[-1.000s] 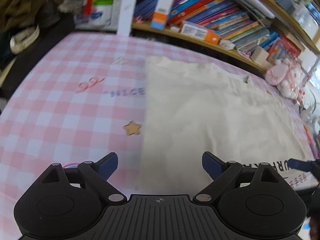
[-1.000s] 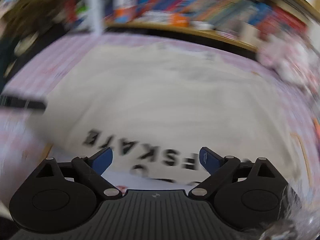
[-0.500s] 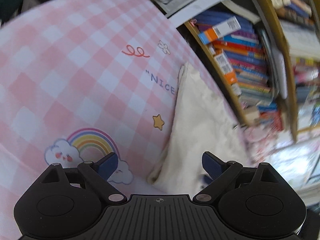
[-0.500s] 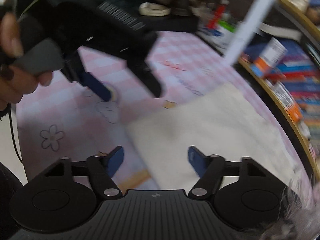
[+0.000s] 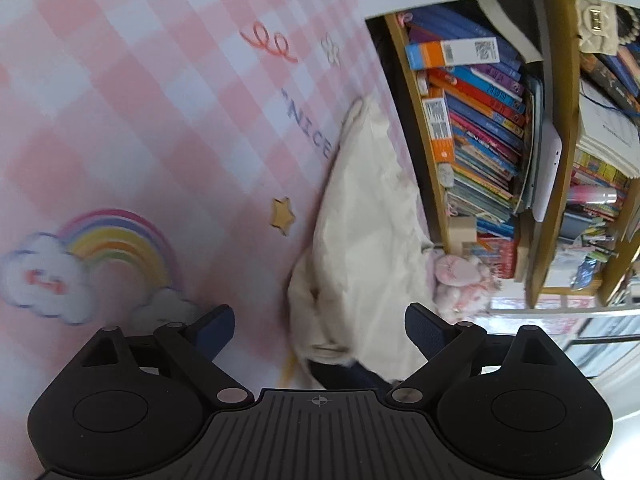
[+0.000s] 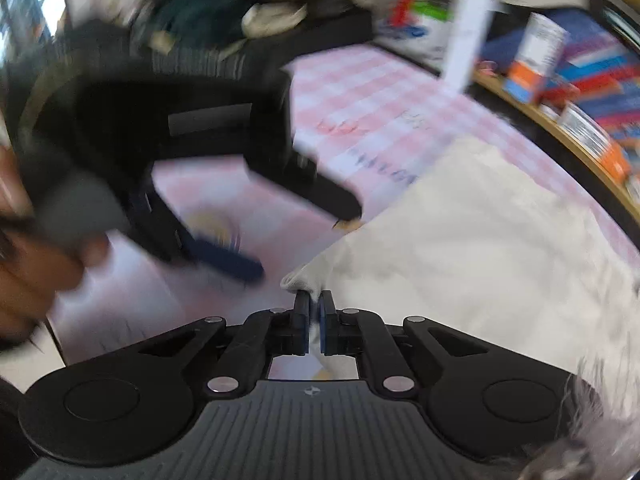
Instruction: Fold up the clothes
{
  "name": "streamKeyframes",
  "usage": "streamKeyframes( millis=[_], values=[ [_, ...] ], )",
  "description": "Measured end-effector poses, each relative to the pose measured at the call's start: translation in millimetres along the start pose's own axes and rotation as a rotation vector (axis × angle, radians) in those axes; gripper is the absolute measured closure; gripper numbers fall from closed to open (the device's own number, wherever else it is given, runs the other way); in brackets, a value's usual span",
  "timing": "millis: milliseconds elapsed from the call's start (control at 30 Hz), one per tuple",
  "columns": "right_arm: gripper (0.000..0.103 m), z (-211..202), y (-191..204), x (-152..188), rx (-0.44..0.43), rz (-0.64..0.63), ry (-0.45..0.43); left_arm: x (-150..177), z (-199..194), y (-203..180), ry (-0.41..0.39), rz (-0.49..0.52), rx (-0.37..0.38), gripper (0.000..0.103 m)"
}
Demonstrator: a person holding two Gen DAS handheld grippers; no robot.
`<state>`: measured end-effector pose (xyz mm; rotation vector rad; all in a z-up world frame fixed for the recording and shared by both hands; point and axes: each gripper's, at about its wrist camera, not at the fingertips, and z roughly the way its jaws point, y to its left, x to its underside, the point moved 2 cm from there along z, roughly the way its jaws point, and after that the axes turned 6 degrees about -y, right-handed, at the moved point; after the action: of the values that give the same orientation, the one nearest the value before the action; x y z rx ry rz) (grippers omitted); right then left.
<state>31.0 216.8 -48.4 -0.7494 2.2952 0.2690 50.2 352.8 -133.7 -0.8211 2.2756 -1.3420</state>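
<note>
Bright daylight, soft shadows. Right wrist view smeared with blur, worst at top and left. Left wrist view sharper; edges bend round.

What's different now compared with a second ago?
The right gripper has just closed its jaws on a corner of the cream garment, which it wasn't holding before. The left gripper has rolled and swung toward that corner, still open. The garment remains on the pink checked cloth.

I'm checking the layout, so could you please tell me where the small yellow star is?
In the left wrist view the star is printed on the pink checked cloth, just left of the cream garment and right of the rainbow.
</note>
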Motion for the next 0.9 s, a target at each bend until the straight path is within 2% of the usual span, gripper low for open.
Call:
streamKeyframes(
  millis=[200, 333, 367, 433, 467, 733, 900],
  values=[
    [0.098, -30, -15, -13, -0.008, 0.103, -0.054, -2, 31, -7, 0.059, -0.075, 0.157, 0.008],
    [0.096, -32, -25, -13, -0.024, 0.160, -0.038, 1, 44, -14, 0.085, -0.087, 0.190, 0.008],
    [0.092, -31, -28, -13, -0.032, 0.182, -0.032, 1, 45, -15, 0.085, -0.085, 0.194, 0.008],
    [0.074, -36, -34, -9, -0.038, 0.230, -0.038, 2, 46, -16, 0.078, -0.082, 0.185, 0.008],
    [0.058, -41, -36, -6, -0.025, 0.246, -0.046, 2, 46, -15, 0.075, -0.084, 0.188, 0.008],
    [0.055, -45, -61, 7, 0.066, 0.305, -0.025, 3, 45, -15, 0.057, -0.070, 0.197, 0.008],
    [0.048, -44, -71, 11, 0.115, 0.293, -0.011, 4, 43, -13, 0.054, -0.064, 0.203, 0.008]
  ],
)
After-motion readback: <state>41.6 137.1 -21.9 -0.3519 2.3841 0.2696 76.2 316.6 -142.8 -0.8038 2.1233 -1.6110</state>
